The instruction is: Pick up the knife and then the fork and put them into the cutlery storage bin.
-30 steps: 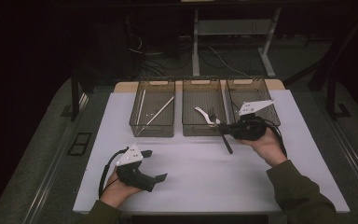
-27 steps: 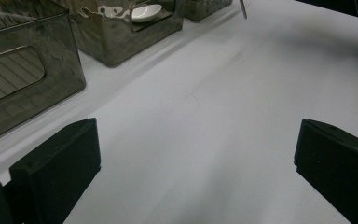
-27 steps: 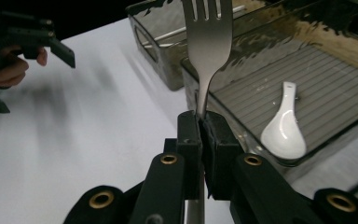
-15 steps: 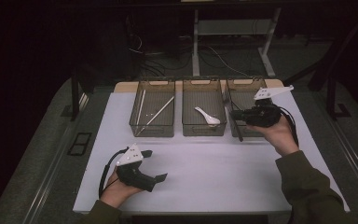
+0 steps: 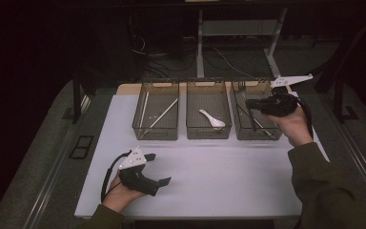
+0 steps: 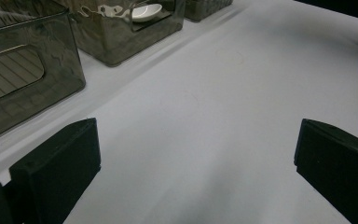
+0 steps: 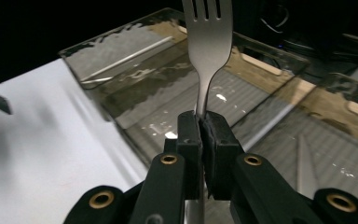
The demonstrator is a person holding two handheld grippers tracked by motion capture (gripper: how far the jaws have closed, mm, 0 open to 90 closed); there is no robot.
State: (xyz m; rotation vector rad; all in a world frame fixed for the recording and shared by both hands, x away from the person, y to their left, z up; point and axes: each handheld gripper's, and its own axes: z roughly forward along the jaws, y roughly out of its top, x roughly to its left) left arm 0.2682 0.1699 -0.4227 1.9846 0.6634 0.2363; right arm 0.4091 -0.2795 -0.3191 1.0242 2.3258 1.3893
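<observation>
- Right gripper (image 7: 201, 122): jaws clamped flat on the handle of a metal fork (image 7: 208, 42); tines point up and away from the camera in the right gripper view.
- High view: right gripper (image 5: 252, 103) held above the right-hand bin (image 5: 242, 125); the fork hangs from it as a thin dark line over that bin.
- Three smoky clear bins in a row at the far edge of the white table mat (image 5: 209, 176).
- Middle bin (image 5: 208, 134) holds a white ceramic spoon (image 5: 213, 119); left bin (image 5: 155, 132) holds chopsticks (image 5: 158, 118).
- Left gripper (image 5: 161, 182): rests low on the mat near the front edge, well apart from the bins; jaws spread wide, nothing between them.
</observation>
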